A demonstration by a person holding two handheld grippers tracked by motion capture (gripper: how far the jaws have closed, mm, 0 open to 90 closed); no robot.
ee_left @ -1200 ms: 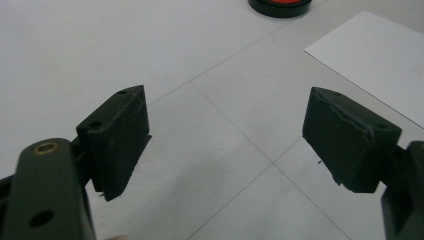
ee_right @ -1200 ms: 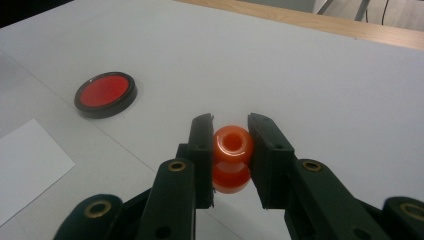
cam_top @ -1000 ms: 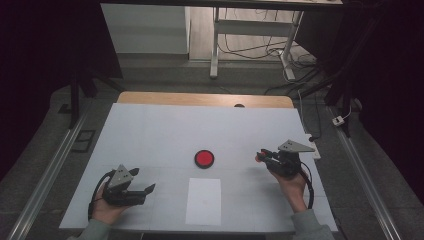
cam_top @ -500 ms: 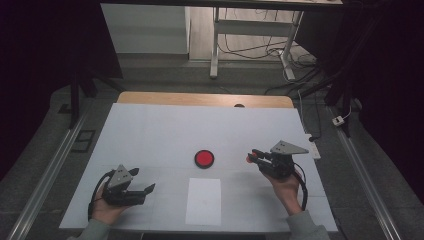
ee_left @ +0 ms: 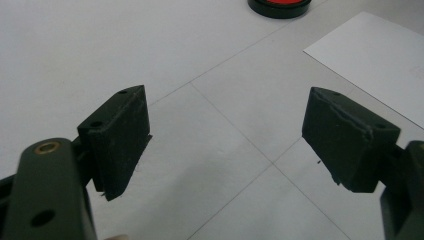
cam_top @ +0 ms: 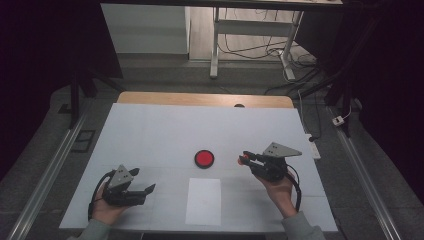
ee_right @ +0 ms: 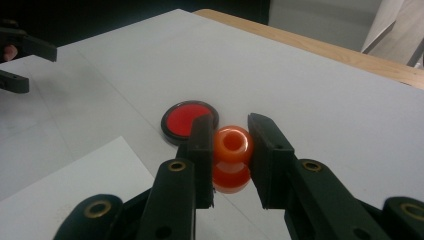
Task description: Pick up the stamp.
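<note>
- The right gripper [ee_right: 230,150] is clamping an orange ring [ee_right: 232,145], just right of the red disc [cam_top: 204,158].
- The left gripper [ee_left: 225,135] is resting near-left, jaws standing wide apart, gripping nothing.

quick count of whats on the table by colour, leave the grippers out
red: 1, the round disc with a black rim
orange: 1, the ring-shaped piece clamped in the right gripper
white: 1, the sheet of paper
total: 3
</note>
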